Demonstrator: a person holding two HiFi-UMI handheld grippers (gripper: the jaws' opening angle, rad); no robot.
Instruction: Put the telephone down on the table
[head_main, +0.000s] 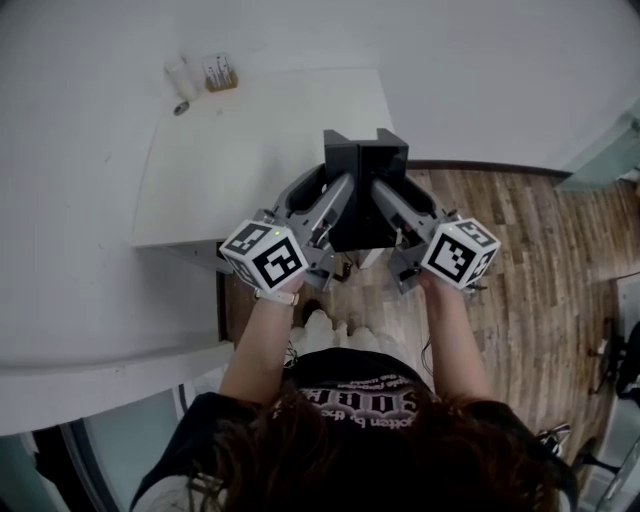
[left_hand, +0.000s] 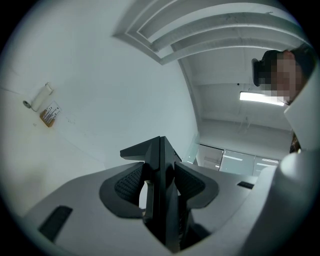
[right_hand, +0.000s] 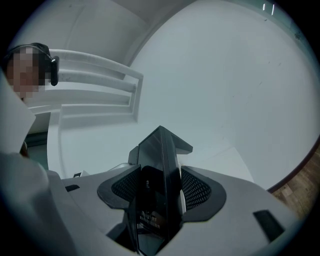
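The left gripper (head_main: 335, 205) and the right gripper (head_main: 392, 208) each clamp a side of the black telephone (head_main: 365, 185), which is held at the white table's (head_main: 250, 150) near right corner. Open tabletop stretches left to a small box (head_main: 220, 72) at the far edge. Wooden floor (head_main: 530, 260) lies to the right.

Probably an office: white table (head_main: 250, 150), wood floor (head_main: 540, 250), glass partitions (left_hand: 235, 162).
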